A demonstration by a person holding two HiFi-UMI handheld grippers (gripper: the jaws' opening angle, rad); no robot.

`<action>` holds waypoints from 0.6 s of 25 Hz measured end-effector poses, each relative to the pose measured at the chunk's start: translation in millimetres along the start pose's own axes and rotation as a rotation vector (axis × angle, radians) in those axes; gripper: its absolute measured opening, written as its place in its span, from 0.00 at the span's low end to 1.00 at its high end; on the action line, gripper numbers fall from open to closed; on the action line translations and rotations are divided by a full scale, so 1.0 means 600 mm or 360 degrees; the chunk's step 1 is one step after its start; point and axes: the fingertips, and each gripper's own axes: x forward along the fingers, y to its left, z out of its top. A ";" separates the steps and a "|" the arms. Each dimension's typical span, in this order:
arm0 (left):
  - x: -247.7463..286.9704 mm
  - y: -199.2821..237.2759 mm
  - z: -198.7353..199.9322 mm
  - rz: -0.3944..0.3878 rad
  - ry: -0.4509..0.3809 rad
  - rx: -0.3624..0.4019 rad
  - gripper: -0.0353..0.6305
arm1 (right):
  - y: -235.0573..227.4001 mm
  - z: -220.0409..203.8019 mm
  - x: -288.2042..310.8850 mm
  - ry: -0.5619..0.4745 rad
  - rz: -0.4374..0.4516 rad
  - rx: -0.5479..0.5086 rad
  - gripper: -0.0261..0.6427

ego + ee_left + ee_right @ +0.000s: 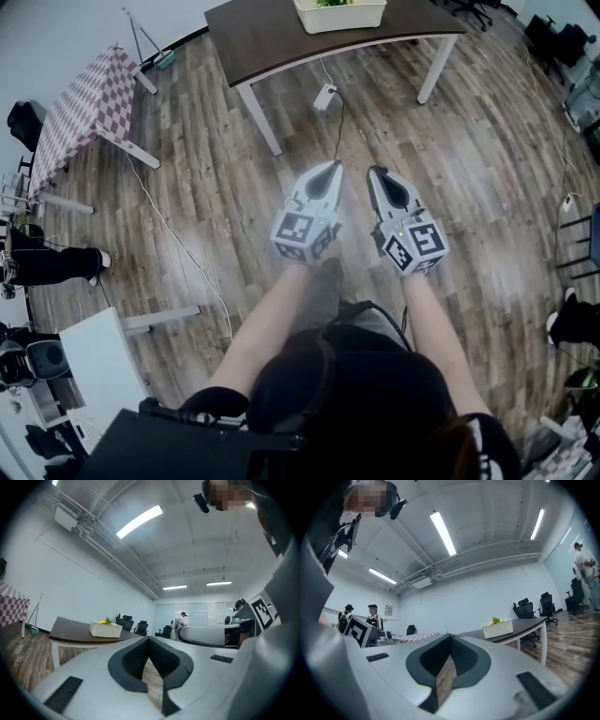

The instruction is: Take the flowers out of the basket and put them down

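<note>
A white basket (339, 14) with yellow flowers and green leaves (335, 3) stands on a dark brown table (272, 37) at the far end of the room, well ahead of both grippers. My left gripper (328, 169) and right gripper (378, 173) are held level side by side over the wood floor, both shut with nothing between the jaws. In the left gripper view the basket (105, 629) is small and far off, left of the shut jaw tips (149, 641). In the right gripper view the basket (498, 629) lies to the right of the jaw tips (450, 639).
A table with a checkered cloth (80, 103) stands at the left. A white power strip (325, 96) and cables lie on the floor under the dark table. A white desk (98, 361) is at the lower left. Office chairs (534, 609) and standing people (372, 616) are along the walls.
</note>
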 end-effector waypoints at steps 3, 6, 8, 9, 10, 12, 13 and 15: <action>0.045 0.022 0.006 -0.0013 -0.0011 -0.0001 0.06 | -0.030 0.007 0.031 -0.0014 -0.0020 -0.0001 0.04; 0.080 0.046 0.009 -0.0019 -0.0012 -0.0009 0.06 | -0.054 0.004 0.065 0.0001 -0.0034 -0.0007 0.04; 0.106 0.067 0.014 -0.0015 -0.0010 -0.0002 0.06 | -0.073 0.009 0.092 -0.0002 -0.0048 -0.0014 0.04; 0.118 0.078 0.017 -0.0011 -0.0006 0.0010 0.06 | -0.084 0.014 0.105 -0.0006 -0.0054 -0.0019 0.04; 0.130 0.091 0.020 -0.0008 -0.0001 0.0025 0.06 | -0.095 0.019 0.118 -0.0007 -0.0059 -0.0027 0.04; 0.152 0.119 0.025 0.0004 0.0002 0.0041 0.06 | -0.118 0.025 0.144 -0.0003 -0.0070 -0.0039 0.04; 0.162 0.133 0.027 0.0010 0.0002 0.0041 0.06 | -0.129 0.027 0.156 -0.0001 -0.0079 -0.0040 0.04; 0.182 0.158 0.031 0.0019 0.0003 0.0042 0.06 | -0.151 0.031 0.176 0.0001 -0.0099 -0.0042 0.04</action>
